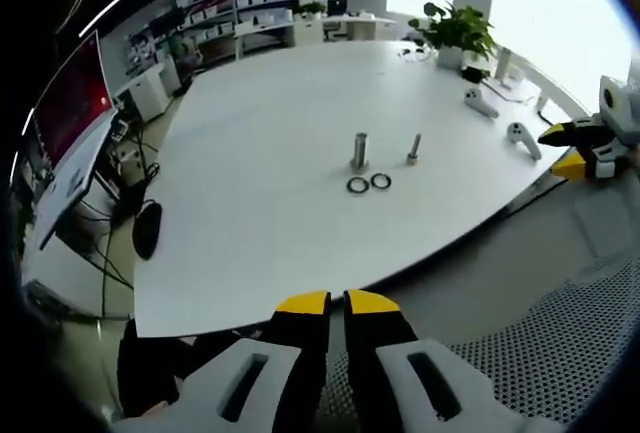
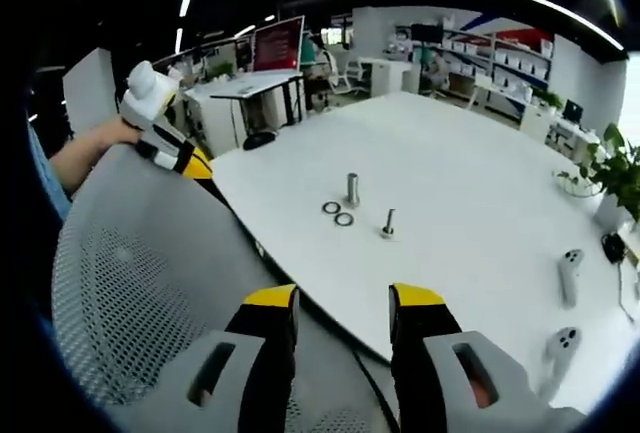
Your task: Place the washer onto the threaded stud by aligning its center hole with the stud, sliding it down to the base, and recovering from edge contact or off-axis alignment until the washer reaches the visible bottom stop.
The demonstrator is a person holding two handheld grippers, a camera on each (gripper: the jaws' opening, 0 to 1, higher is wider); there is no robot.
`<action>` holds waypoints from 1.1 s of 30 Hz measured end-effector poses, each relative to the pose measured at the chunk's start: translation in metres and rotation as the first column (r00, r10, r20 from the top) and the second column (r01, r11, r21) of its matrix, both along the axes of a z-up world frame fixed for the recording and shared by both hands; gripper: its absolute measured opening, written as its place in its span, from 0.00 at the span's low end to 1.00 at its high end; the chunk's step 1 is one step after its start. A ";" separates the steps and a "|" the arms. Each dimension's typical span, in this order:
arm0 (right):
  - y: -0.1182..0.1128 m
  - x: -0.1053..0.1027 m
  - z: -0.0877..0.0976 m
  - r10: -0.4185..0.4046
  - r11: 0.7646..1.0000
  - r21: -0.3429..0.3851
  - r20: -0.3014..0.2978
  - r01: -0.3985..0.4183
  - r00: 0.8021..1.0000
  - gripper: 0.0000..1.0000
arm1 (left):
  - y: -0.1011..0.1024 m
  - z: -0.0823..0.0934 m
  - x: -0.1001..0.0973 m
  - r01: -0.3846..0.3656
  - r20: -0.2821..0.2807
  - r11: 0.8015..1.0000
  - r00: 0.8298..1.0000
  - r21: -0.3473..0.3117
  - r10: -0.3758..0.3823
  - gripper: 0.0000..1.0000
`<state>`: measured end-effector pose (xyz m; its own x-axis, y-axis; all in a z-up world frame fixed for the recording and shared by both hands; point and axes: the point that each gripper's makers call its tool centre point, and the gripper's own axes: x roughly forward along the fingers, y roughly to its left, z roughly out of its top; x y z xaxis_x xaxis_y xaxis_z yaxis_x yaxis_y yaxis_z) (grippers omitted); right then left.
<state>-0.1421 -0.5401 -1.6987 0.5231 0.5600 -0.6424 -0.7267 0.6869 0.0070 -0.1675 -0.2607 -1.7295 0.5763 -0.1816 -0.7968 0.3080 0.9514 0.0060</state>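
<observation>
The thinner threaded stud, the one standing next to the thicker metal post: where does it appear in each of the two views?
Left gripper view: the thinner stud stands near the picture's centre, right of the thicker post, behind the two washers.
Right gripper view: it stands near the centre, right of and below the post, with the washers to its left.
Shared landmark: the pair of washers lying on the white table.

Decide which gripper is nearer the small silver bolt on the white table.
Right, narrowly: right gripper faces the bolt directly; left gripper sits past the steel stud, off the table.
</observation>
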 end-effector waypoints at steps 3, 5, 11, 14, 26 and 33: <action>-0.003 0.002 0.001 -0.028 1.000 -0.005 0.008 0.028 1.000 0.35 | 0.000 0.000 0.000 -0.002 0.000 1.000 1.000 0.001 0.002 0.03; -0.005 0.001 -0.004 -0.031 0.999 -0.029 -0.012 0.031 0.999 0.35 | 0.000 0.000 0.000 -0.001 0.001 1.000 1.000 0.000 0.001 0.03; -0.004 -0.002 -0.006 -0.017 0.999 -0.040 -0.025 0.016 1.000 0.32 | 0.001 0.000 -0.002 -0.014 0.001 1.000 1.000 0.000 0.014 0.03; -0.002 -0.004 -0.007 0.001 0.999 -0.042 -0.035 -0.002 0.999 0.31 | 0.001 0.002 -0.001 -0.012 0.008 1.000 1.000 -0.004 0.012 0.03; 0.002 -0.007 -0.008 0.036 0.998 -0.045 -0.042 -0.038 0.998 0.31 | 0.001 0.001 -0.001 -0.009 0.001 1.000 1.000 0.001 0.009 0.03; 0.007 -0.009 -0.003 0.073 0.997 -0.023 -0.018 -0.074 0.997 0.31 | 0.000 0.000 -0.001 -0.004 -0.003 1.000 1.000 0.003 0.004 0.03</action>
<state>-0.1506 -0.5327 -1.7017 0.4698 0.5812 -0.6645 -0.7751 0.6318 0.0047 -0.1690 -0.2604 -1.7292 0.5749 -0.1771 -0.7989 0.3046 0.9524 0.0081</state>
